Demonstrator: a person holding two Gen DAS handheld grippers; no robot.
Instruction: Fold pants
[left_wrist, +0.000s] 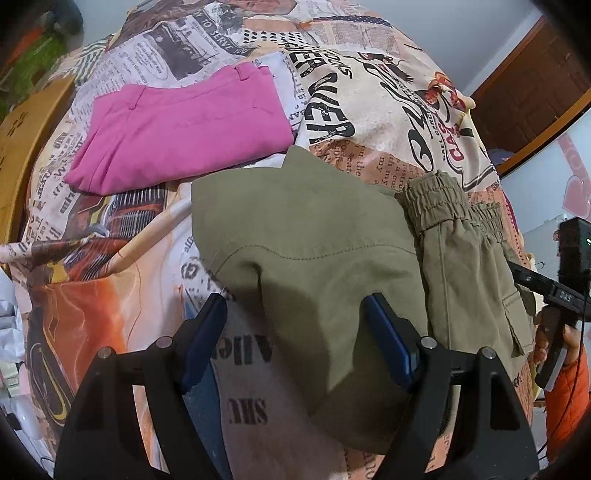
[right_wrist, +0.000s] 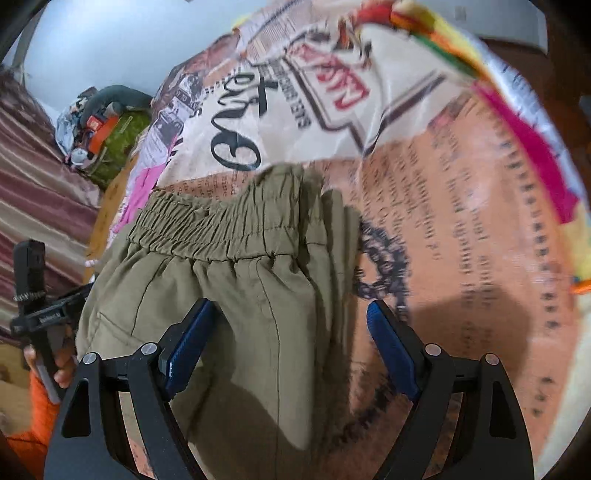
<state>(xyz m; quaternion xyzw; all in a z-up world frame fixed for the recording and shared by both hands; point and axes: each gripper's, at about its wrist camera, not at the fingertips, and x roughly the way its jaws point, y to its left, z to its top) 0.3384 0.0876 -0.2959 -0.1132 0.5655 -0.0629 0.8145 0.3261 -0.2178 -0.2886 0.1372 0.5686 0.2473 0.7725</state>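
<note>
Olive green pants lie folded on a printed bedspread, the elastic waistband at the right. My left gripper is open just above the folded left part, holding nothing. In the right wrist view the pants lie with the gathered waistband across the middle. My right gripper is open over the pants' right side, empty. The right gripper also shows at the far right of the left wrist view, and the left one at the left of the right wrist view.
Folded pink pants lie on the bedspread beyond the olive ones. A wooden bed frame runs along the left. A pile of clothes sits at the far bed end. A wooden door stands at the right.
</note>
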